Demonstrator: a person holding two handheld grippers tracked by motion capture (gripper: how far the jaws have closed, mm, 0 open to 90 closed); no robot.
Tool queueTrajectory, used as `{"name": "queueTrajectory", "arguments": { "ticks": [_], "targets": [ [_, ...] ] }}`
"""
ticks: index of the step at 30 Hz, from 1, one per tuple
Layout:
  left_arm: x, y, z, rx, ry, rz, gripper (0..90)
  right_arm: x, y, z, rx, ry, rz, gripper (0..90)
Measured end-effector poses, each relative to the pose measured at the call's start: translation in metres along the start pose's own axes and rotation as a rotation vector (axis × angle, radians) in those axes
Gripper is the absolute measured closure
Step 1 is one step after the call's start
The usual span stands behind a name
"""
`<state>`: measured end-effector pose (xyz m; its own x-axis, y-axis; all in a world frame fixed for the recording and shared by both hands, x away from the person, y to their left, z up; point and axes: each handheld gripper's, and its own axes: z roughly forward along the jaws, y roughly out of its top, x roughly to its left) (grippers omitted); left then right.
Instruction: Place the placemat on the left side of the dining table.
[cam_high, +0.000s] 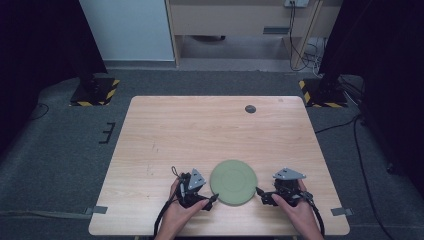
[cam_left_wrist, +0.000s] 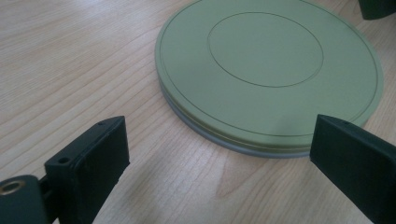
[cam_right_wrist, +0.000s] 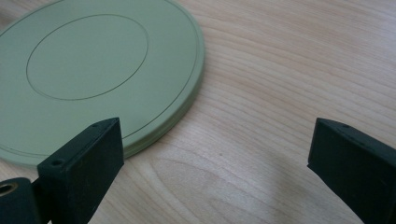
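Note:
A flat round green disc (cam_high: 233, 182) lies on the wooden table (cam_high: 200, 130) near its front edge, with a fine ring line on its top. My left gripper (cam_high: 214, 200) sits just left of the disc, open, its jaws wide apart and nothing between them. In the left gripper view the disc (cam_left_wrist: 271, 70) lies ahead, and a grey lower layer shows under its green top. My right gripper (cam_high: 259, 193) sits just right of the disc, also open and empty. In the right gripper view the disc (cam_right_wrist: 88, 70) lies ahead to the left.
A small dark round spot (cam_high: 250, 109) sits near the table's far edge. Grey carpet surrounds the table, with two black stand bases (cam_high: 95, 90) at the back corners and cables (cam_high: 300, 50) behind.

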<state>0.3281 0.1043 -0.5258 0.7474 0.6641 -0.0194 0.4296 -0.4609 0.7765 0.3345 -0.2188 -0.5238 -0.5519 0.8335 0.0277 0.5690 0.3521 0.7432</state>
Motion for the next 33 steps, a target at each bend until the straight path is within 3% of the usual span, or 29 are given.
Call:
{"name": "queueTrajectory", "arguments": {
  "ticks": [7,16,33],
  "targets": [
    [-0.007,0.0,0.009,0.034,-0.005,0.03,3.7,0.008,0.001,0.005,0.01,0.006,-0.022,3.8],
    [-0.006,0.002,0.011,0.038,0.001,0.021,3.0,0.009,0.002,0.007,0.018,-0.003,-0.02,1.9],
    [-0.003,0.007,0.015,0.037,0.049,0.028,3.5,0.008,0.005,0.012,0.013,-0.034,0.0,1.6]
  ]
}}
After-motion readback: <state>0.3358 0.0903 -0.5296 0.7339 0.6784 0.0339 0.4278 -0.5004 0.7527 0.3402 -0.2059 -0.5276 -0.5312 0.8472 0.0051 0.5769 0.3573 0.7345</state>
